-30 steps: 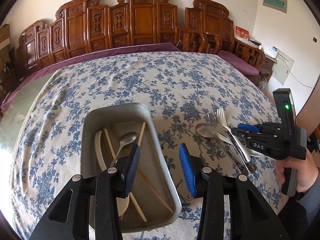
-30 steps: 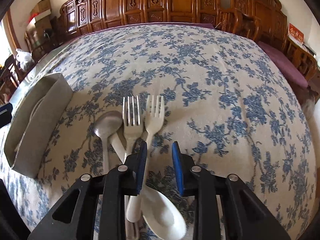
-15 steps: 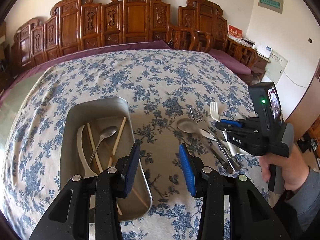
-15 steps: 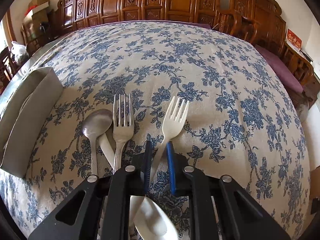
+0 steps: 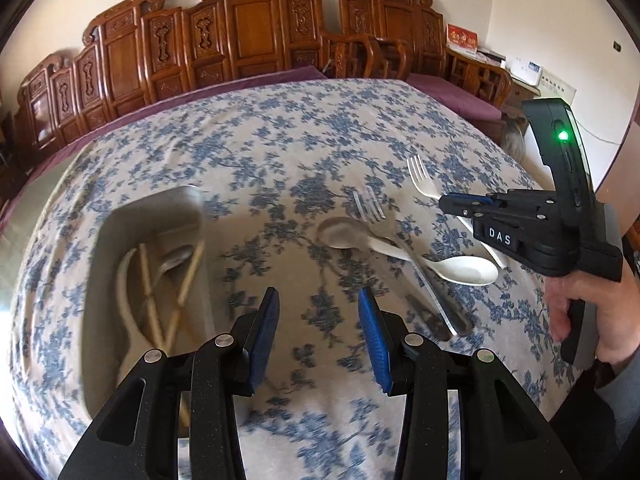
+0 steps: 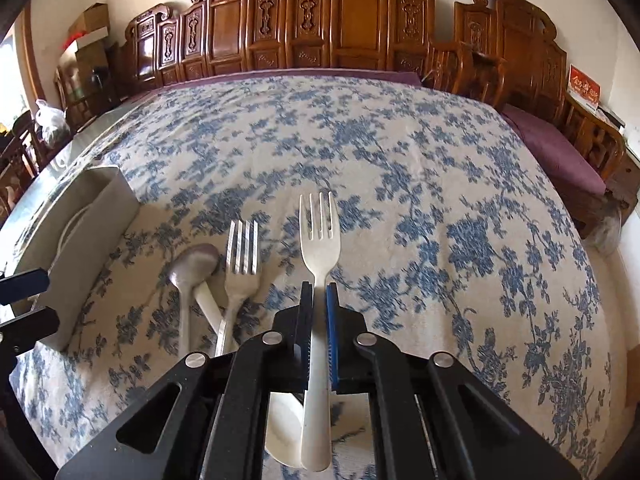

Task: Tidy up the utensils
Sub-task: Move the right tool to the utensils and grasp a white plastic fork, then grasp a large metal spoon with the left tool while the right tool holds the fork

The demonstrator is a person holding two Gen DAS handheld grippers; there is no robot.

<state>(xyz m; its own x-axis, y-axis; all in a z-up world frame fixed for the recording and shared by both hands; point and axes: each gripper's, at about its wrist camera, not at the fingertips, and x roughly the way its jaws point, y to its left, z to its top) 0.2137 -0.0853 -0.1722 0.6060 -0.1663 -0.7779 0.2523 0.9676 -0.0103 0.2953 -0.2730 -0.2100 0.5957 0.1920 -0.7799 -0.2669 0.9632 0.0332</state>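
My right gripper point(image 6: 319, 292) is shut on the handle of a white plastic fork point(image 6: 320, 232) and holds it above the table, tines pointing away; it also shows in the left wrist view point(image 5: 420, 178). To its left lie a metal fork point(image 6: 240, 256), a metal spoon point(image 6: 192, 264) and a white spoon point(image 5: 464, 270) on the floral cloth. My left gripper point(image 5: 318, 332) is open and empty over the cloth, between the grey metal tray point(image 5: 104, 248) and the utensil pile. The tray holds chopsticks point(image 5: 148, 288), a spoon and a white utensil.
The tray point(image 6: 96, 216) sits at the left in the right wrist view. Carved wooden chairs point(image 6: 340, 20) line the far side of the table. The person's hand point(image 5: 592, 312) grips the right tool at the table's right edge.
My right gripper closed on the white fork's handle and lifted it off the cloth. My left gripper moved right, away from above the tray, still open.
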